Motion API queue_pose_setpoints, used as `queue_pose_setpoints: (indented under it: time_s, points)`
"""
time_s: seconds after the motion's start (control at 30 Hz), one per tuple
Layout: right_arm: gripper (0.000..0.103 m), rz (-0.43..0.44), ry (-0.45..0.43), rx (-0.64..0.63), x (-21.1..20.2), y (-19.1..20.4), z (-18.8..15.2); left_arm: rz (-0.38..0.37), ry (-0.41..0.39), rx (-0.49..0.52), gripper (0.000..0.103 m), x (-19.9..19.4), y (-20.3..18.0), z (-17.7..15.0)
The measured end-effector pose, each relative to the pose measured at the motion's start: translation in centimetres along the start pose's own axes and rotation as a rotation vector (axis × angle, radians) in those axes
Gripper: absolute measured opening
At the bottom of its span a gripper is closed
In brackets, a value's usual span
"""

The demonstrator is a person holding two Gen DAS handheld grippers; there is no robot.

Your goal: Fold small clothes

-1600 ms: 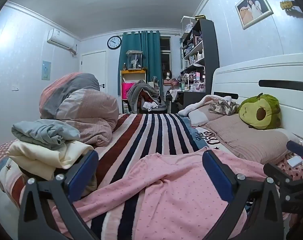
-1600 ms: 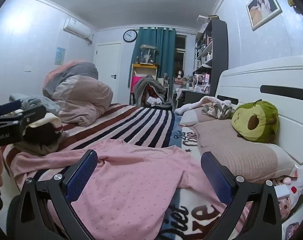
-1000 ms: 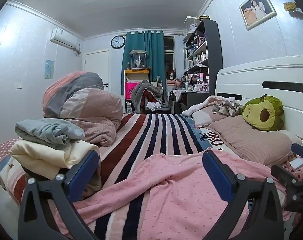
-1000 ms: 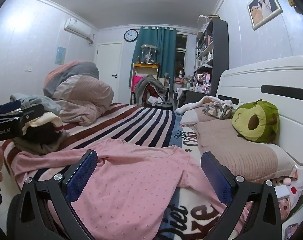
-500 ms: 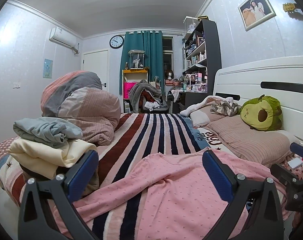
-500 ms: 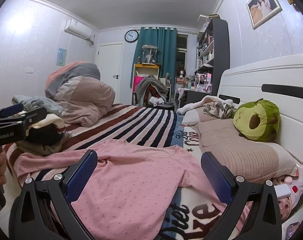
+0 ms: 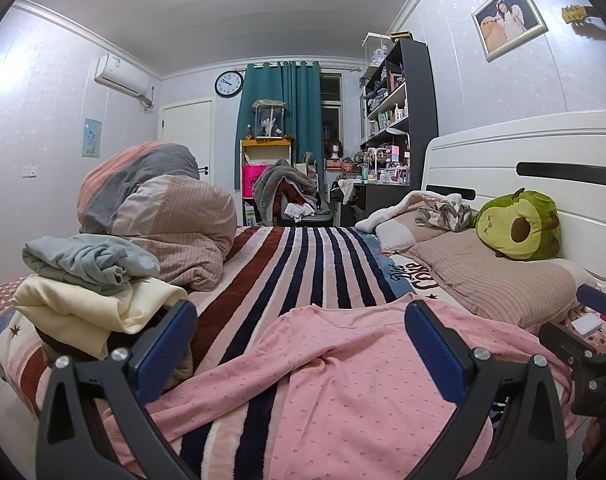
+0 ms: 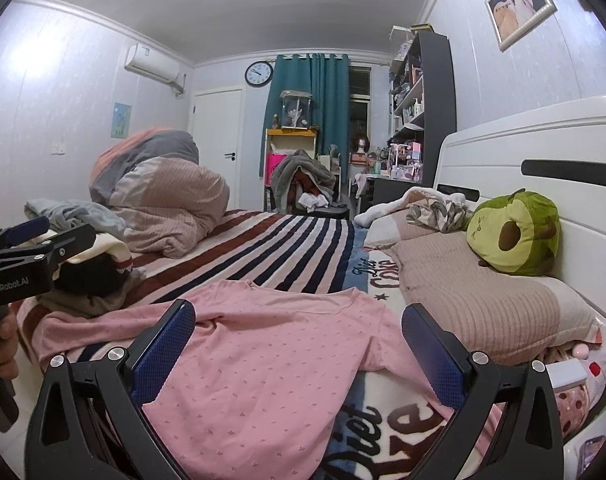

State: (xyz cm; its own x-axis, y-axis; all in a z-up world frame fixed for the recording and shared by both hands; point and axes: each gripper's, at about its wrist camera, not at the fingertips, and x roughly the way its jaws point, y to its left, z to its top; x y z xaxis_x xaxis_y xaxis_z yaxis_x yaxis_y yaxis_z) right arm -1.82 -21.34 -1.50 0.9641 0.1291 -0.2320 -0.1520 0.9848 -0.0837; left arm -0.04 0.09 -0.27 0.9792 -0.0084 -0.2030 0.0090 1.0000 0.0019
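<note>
A pink dotted long-sleeved top (image 7: 343, 380) (image 8: 255, 364) lies spread and rumpled across the near end of the striped bed. My left gripper (image 7: 301, 344) hovers above its left half, open, with nothing between the blue pads. Over the top's right half my right gripper (image 8: 299, 340) is open and empty too. In the right wrist view the left gripper (image 8: 27, 236) shows at the left edge, held by a hand (image 8: 7, 344). The right gripper (image 7: 583, 344) appears at the right edge of the left wrist view.
A pile of folded clothes (image 7: 87, 292), grey on cream, sits at the bed's left edge. Behind it lies a bundled duvet (image 7: 155, 216). Pillows (image 7: 491, 276) and an avocado plush (image 7: 519, 224) line the white headboard (image 7: 543, 160) on the right. The striped blanket (image 7: 303, 264) stretches beyond.
Both grippers have drifted only slightly, and the views shift a little. The pink top lies as before, and both grippers stay open.
</note>
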Motion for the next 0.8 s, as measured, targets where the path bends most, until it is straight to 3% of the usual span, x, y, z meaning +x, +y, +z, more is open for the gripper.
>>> queue_pose_setpoints:
  time_s: [0.8]
  points:
    - [0.102,0.009,0.006,0.008,-0.14,0.31,-0.45,-0.005,0.000,-0.003,0.102,-0.02,0.11,-0.09]
